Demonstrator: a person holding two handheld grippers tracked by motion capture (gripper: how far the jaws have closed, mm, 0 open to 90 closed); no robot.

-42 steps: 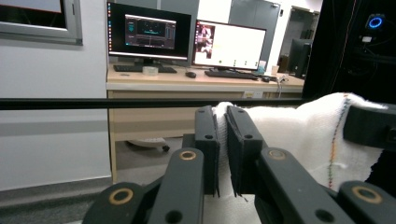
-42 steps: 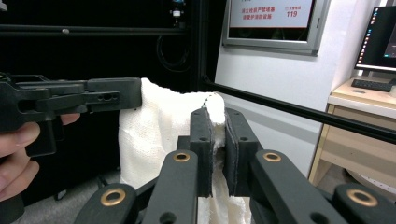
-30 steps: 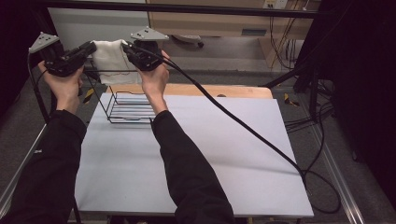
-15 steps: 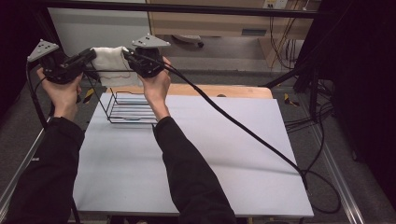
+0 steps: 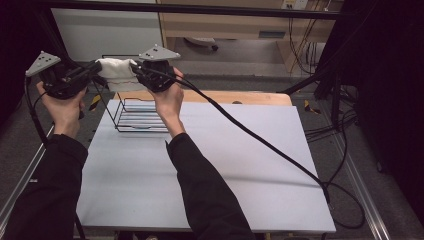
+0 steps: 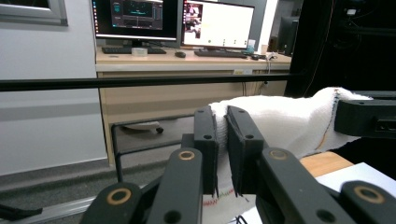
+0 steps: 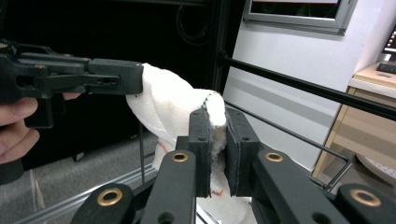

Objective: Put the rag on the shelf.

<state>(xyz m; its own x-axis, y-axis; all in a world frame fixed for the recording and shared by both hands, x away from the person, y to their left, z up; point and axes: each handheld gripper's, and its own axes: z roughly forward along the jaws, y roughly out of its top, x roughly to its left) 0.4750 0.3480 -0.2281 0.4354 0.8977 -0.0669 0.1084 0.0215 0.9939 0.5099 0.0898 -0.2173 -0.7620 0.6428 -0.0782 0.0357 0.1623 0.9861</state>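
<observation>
We hold a white terry-cloth towel (image 5: pixel 116 70) stretched between left gripper (image 6: pixel 222 140) and right gripper (image 7: pixel 217 140), each clamped on an edge; even tension should prevent slipping above the black wire rack (image 5: pixel 136 114).

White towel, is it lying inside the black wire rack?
No, the white towel hangs stretched between both tools above the black wire rack.

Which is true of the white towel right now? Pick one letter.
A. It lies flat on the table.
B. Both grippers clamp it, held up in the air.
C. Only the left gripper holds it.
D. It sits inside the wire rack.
B: the left gripper and the right gripper each pinch the white towel, stretched between them above the wire rack.
</observation>
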